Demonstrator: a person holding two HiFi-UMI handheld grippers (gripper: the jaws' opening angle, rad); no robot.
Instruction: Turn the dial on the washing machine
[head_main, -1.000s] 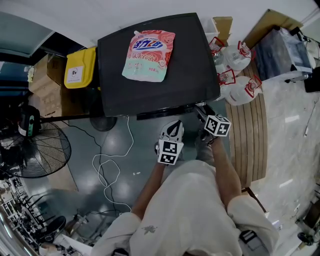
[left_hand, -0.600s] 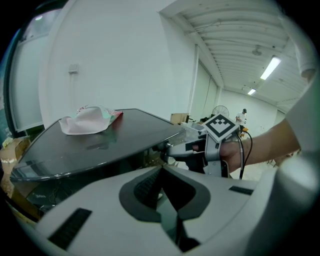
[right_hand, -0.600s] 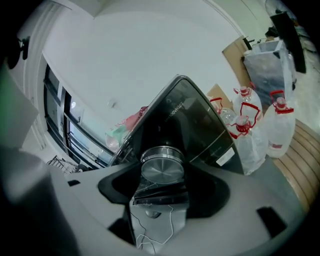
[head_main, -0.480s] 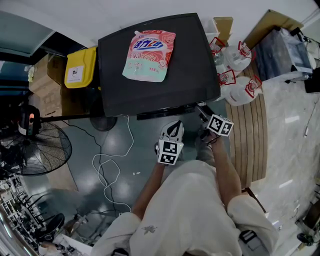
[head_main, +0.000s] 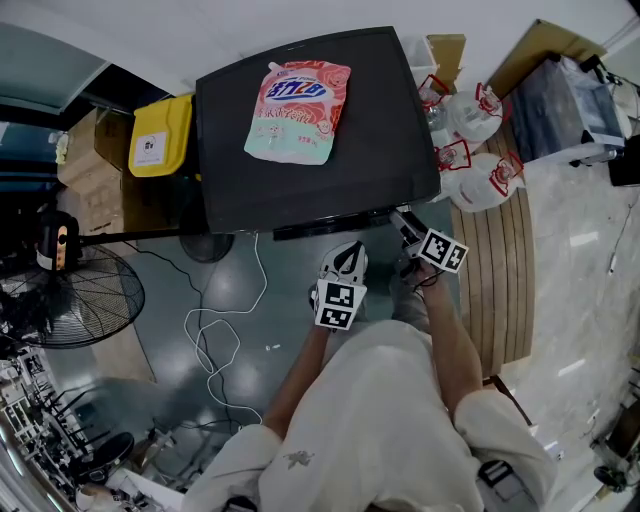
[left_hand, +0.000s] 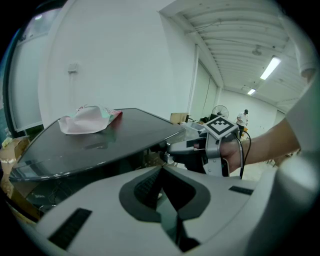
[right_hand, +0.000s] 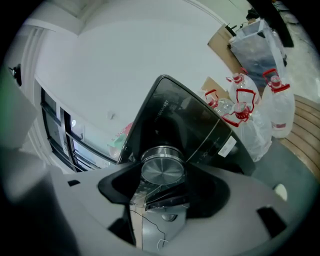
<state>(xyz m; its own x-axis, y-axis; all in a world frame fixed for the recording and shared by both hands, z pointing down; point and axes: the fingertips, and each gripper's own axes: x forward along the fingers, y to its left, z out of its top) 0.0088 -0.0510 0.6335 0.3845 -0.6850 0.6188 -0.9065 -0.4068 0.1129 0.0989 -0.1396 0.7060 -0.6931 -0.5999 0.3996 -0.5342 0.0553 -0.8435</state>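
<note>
A black washing machine (head_main: 320, 170) stands below me with a pink detergent pouch (head_main: 297, 108) lying on its lid. In the right gripper view, its round silver dial (right_hand: 162, 169) sits between the two jaws, which press on its rim. My right gripper (head_main: 405, 222) is at the machine's front right edge, shut on that dial. The left gripper (head_main: 348, 258) hangs just in front of the machine, to the left of the right one. Its jaws meet with nothing between them (left_hand: 162, 172). The left gripper view also shows the right gripper (left_hand: 172, 148) against the machine's front.
A yellow bin (head_main: 160, 135) and cardboard boxes stand left of the machine. A floor fan (head_main: 70, 310) is further left, and a white cable (head_main: 215, 330) trails over the floor. Plastic jugs with red caps (head_main: 480, 170) sit to the right, beside a wooden pallet (head_main: 500, 280).
The right gripper's marker cube has turned a little and shifted slightly right while staying on the dial. The left gripper has not moved.
</note>
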